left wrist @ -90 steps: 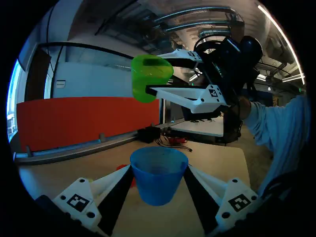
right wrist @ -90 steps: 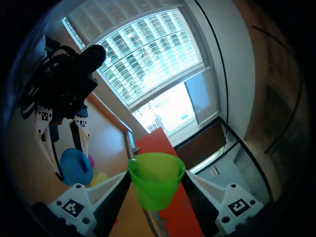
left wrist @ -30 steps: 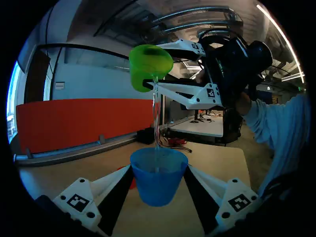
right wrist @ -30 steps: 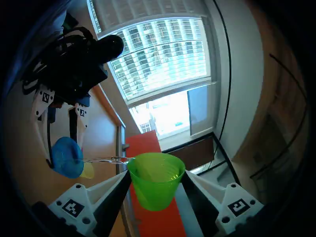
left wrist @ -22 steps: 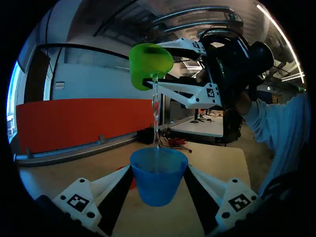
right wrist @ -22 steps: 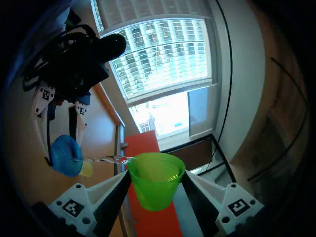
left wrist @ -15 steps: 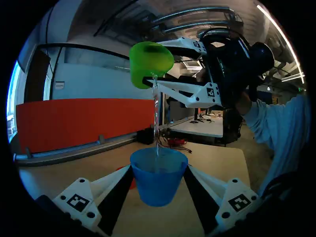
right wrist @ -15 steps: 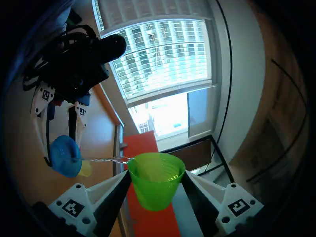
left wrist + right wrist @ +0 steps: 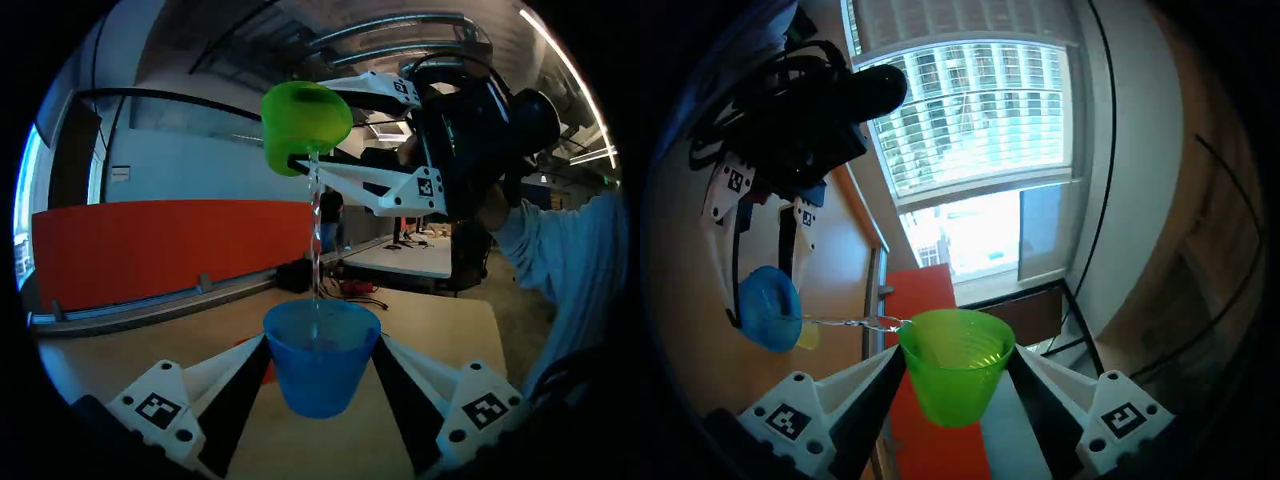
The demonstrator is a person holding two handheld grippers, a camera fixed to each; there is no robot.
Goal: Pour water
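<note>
Tilted further, right claw [image 9: 958, 358] clamps green cup [image 9: 958, 384] pouring into blue cup [image 9: 322, 368] clamped by left claw [image 9: 320, 344].

I find no words, brands or numbers that I can read. The small white notice [image 9: 122, 172] at the left is too blurred for me

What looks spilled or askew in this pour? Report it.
Nothing stands out. The green cup, tipped in the right gripper, sends a thin stream into the blue cup, held upright in the left gripper. The stream lands inside the rim, and no puddle shows on the table.
</note>
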